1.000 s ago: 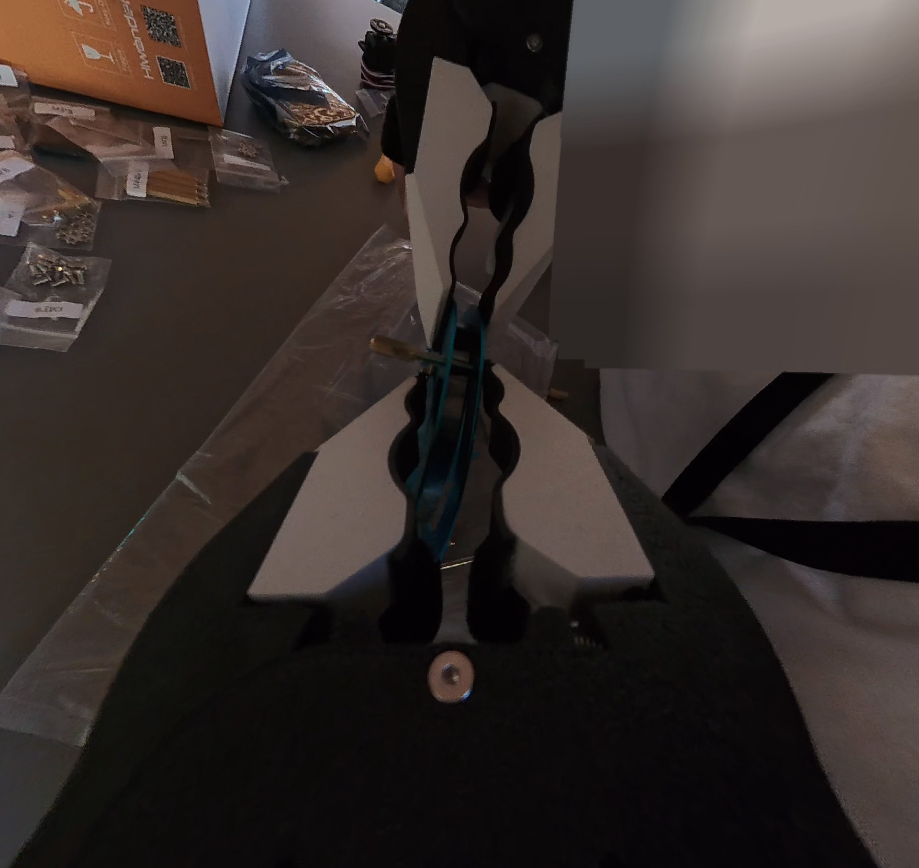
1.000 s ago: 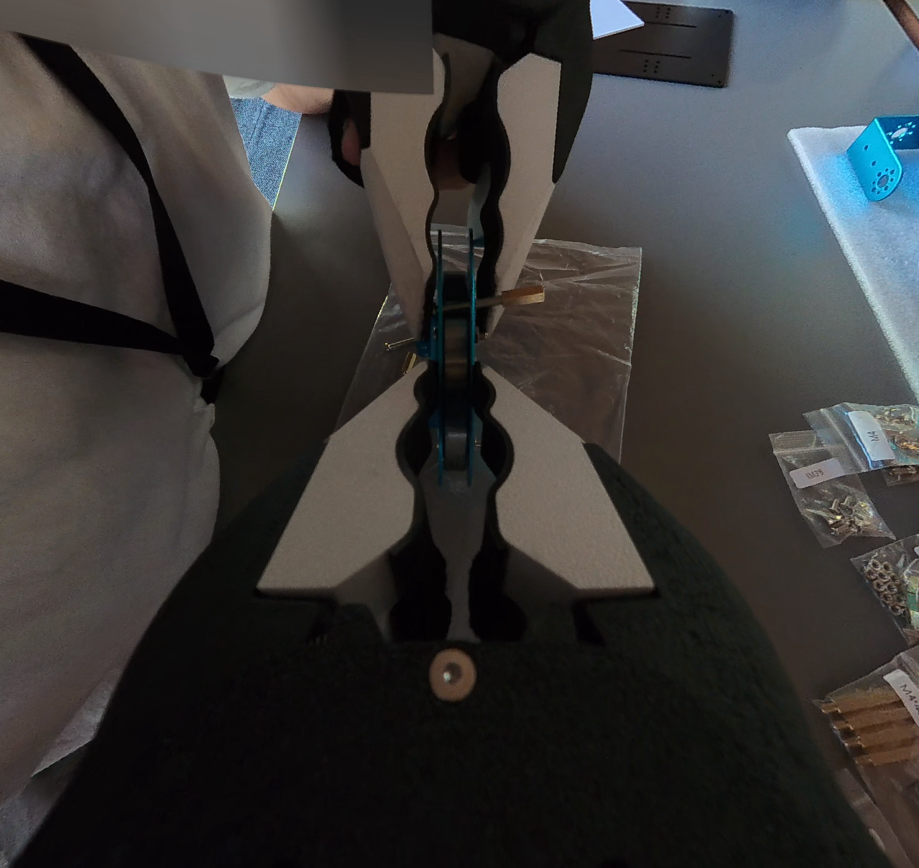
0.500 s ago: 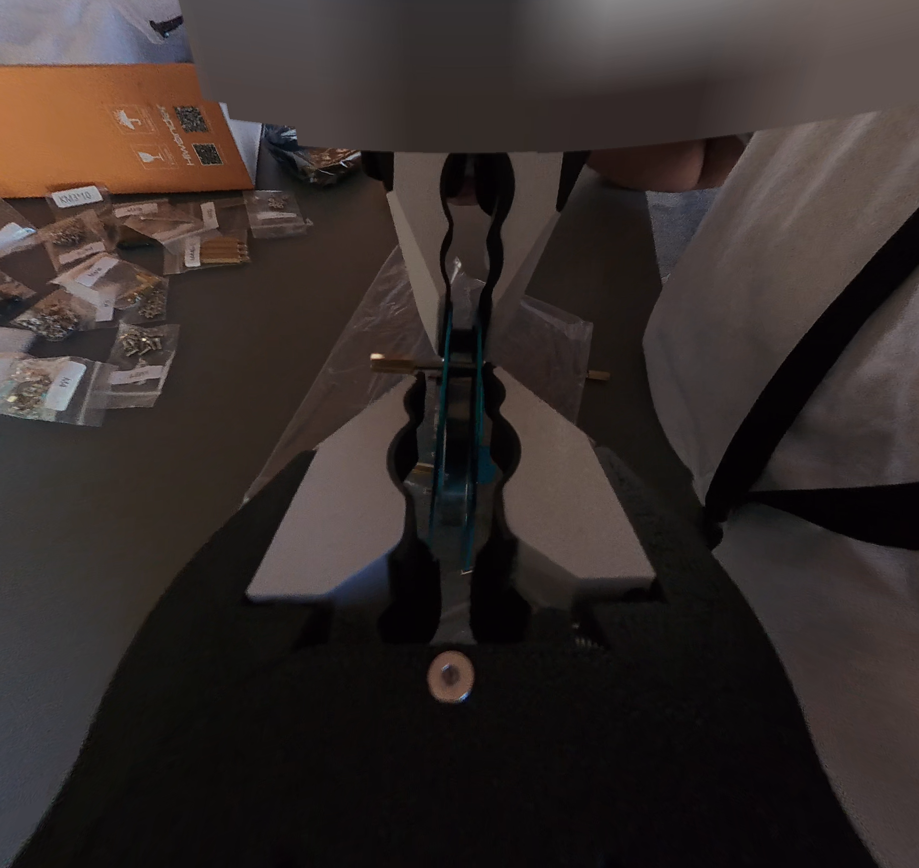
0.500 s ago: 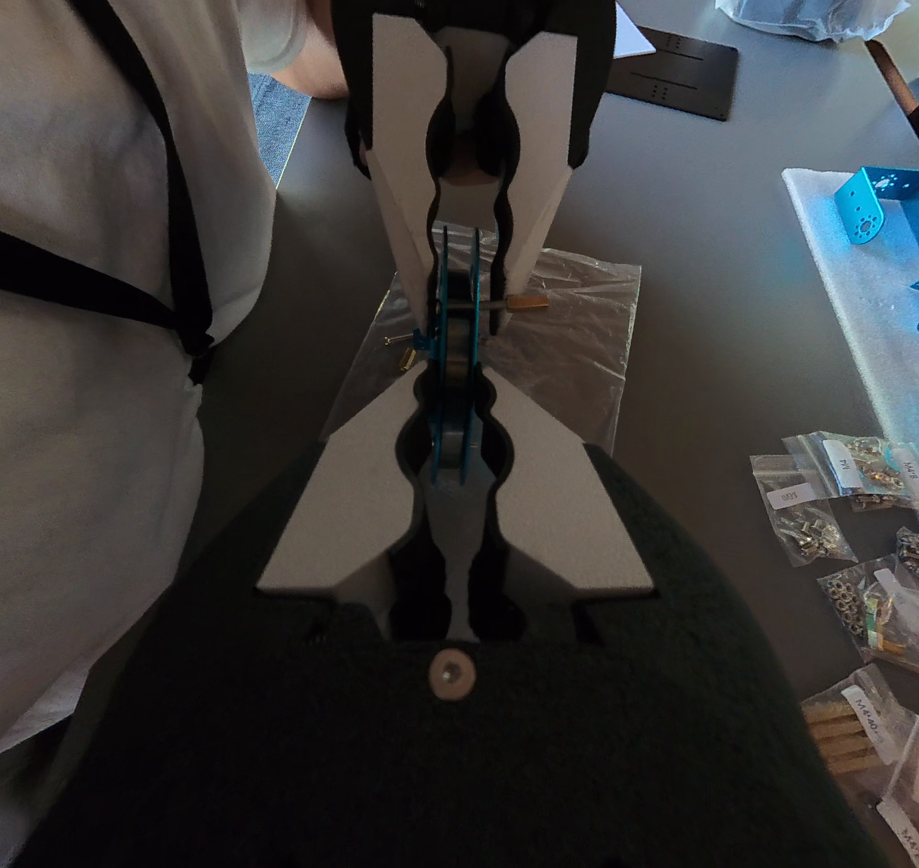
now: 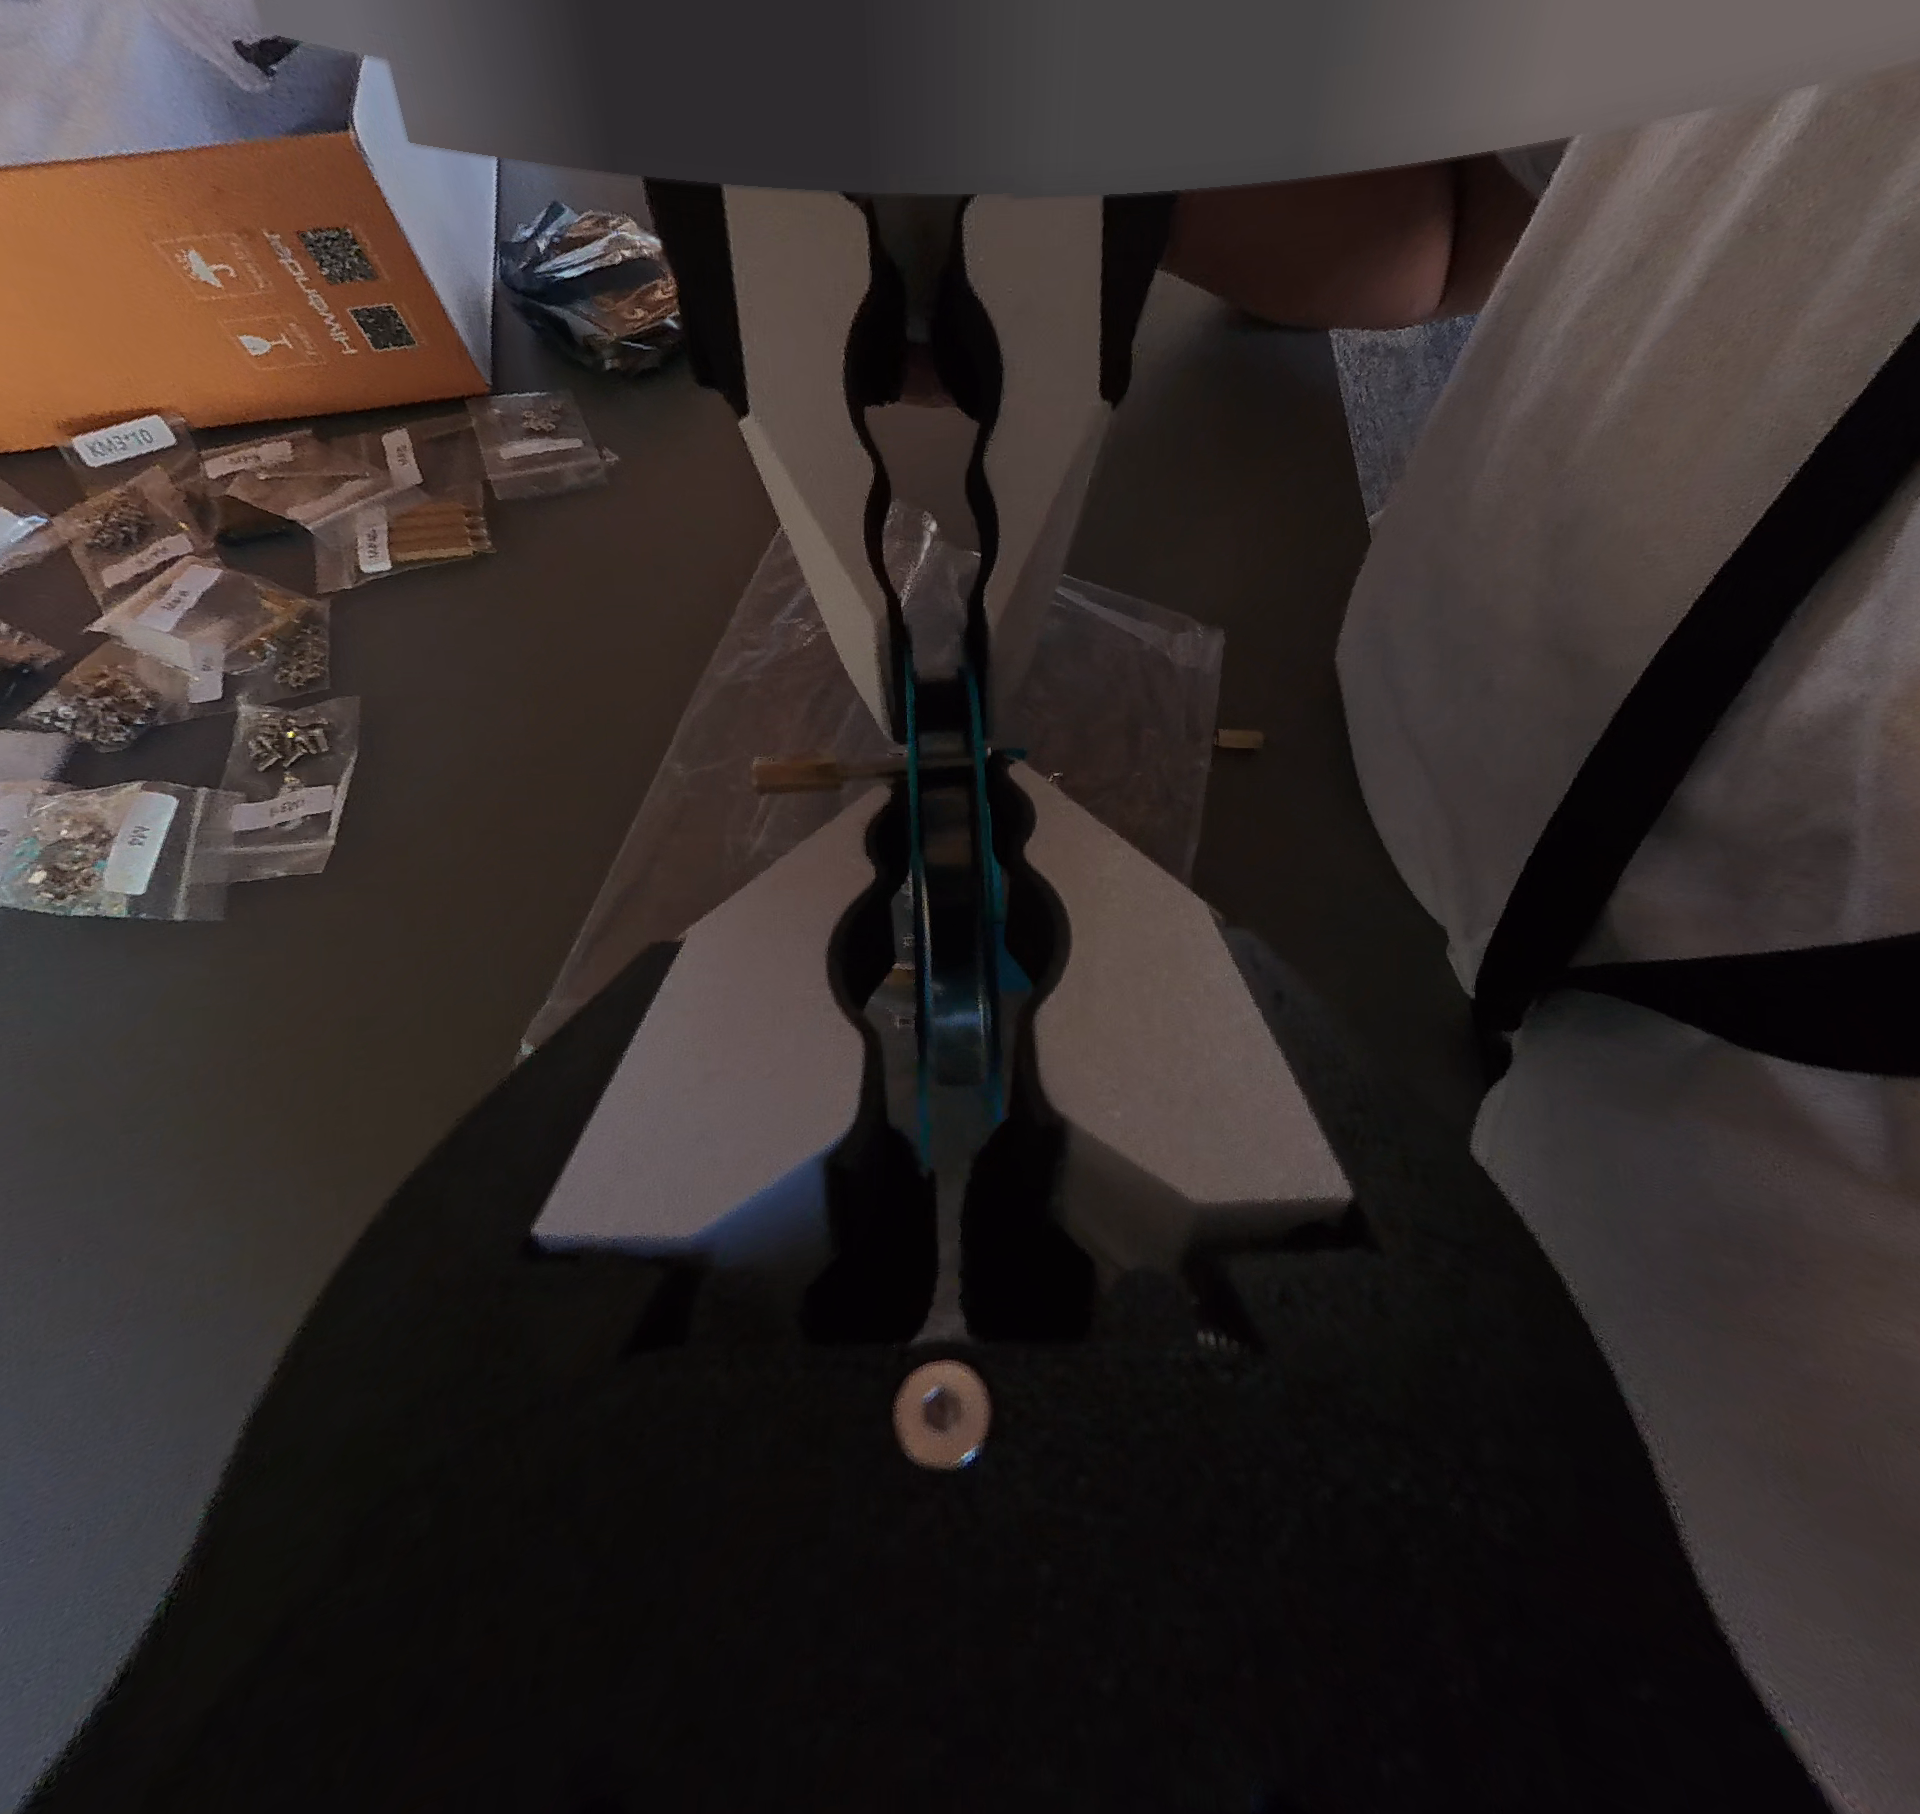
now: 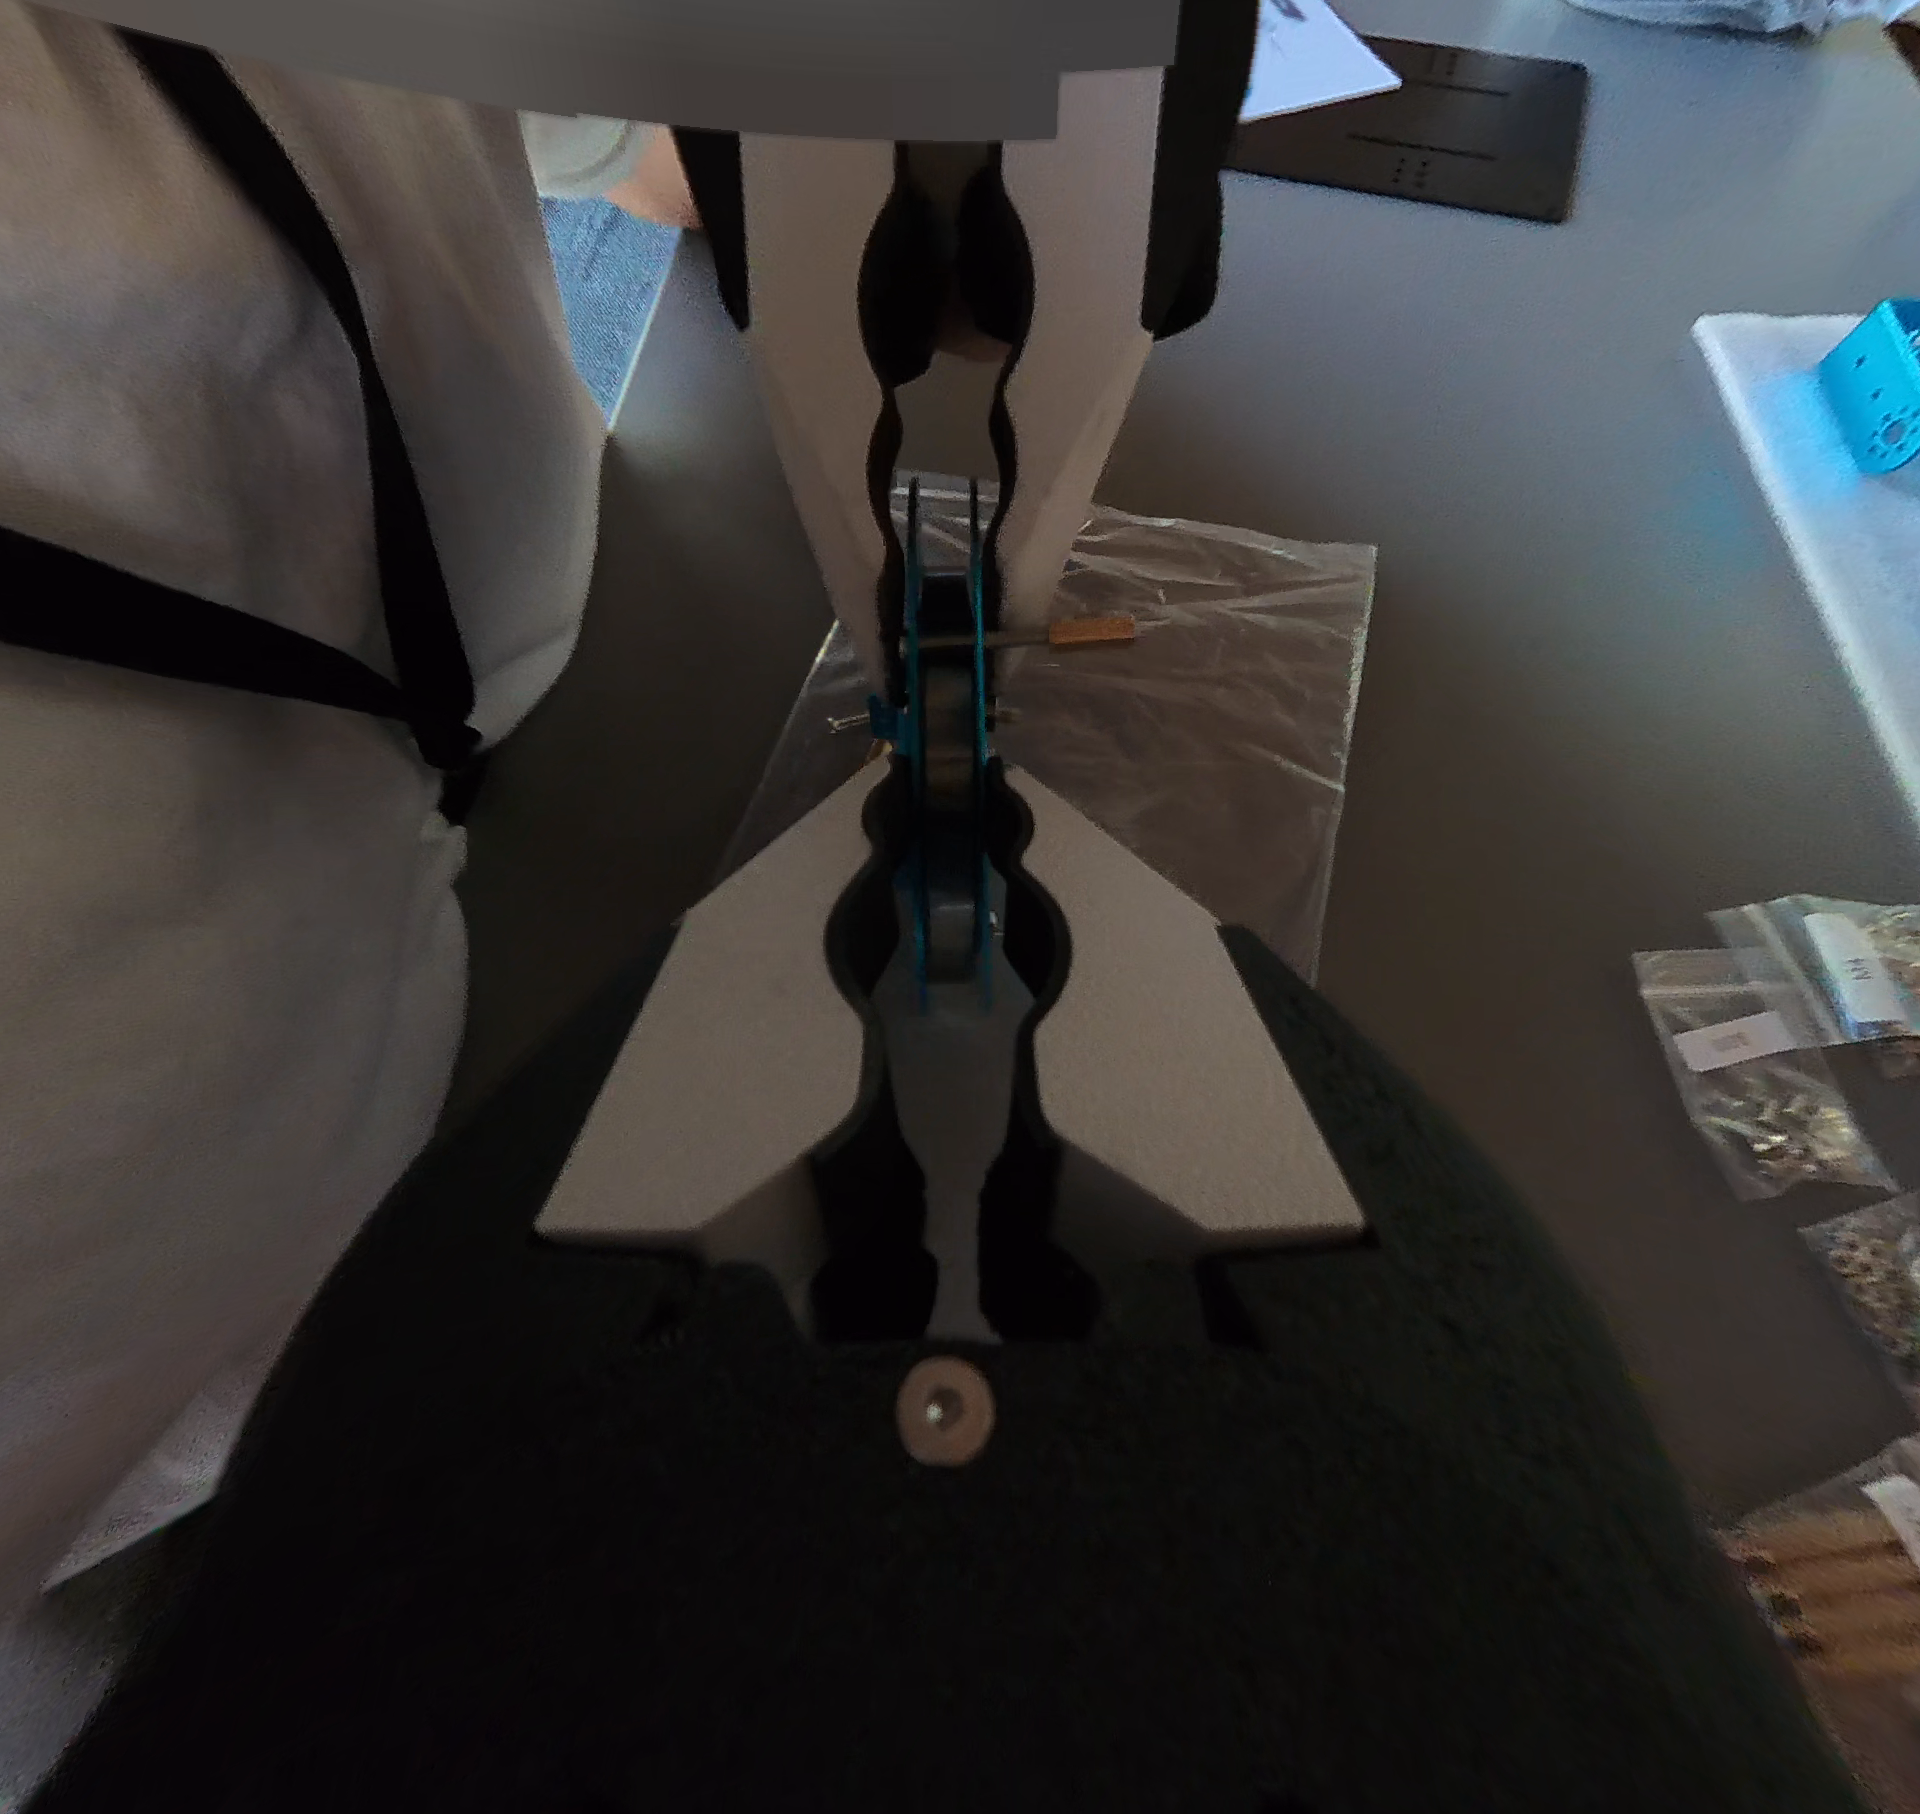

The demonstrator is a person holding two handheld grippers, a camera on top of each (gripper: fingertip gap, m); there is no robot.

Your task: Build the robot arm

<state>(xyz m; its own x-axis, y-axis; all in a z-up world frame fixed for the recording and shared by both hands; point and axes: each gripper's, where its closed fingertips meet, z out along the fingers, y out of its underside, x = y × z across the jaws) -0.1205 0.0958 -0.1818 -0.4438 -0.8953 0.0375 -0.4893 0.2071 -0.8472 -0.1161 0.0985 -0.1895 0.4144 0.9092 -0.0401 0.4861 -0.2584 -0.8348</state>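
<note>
A small assembly of two thin blue discs with a black core point(image 5: 951, 943) is held edge-on between both grippers, above a clear plastic bag point(image 5: 1127, 694). My left gripper point(image 5: 945, 793) is shut on its near part. My right gripper point(image 5: 940, 715) faces it from the far side and is shut on the same piece. In the right wrist view the assembly point(image 6: 940, 725) sits between my right gripper point(image 6: 940, 777) and the left gripper point(image 6: 940, 621) opposite. A brass standoff point(image 5: 800, 775) on a thin screw sticks out sideways from the discs; it also shows in the right wrist view point(image 6: 1091, 632).
An orange box point(image 5: 208, 278) and several small bags of screws point(image 5: 156, 642) lie to the left on the grey table. A loose brass standoff point(image 5: 1242, 738) lies by the bag. A blue bracket point(image 6: 1870, 393) on white foam, a black plate point(image 6: 1455, 133) and a person's torso point(image 6: 208, 725) are close by. Less than 4 cm separates the two grippers' tips.
Both grippers stay shut on the blue assembly. The pair has swung and tilted, so the box, the bags and the person's torso have shifted in both views.
</note>
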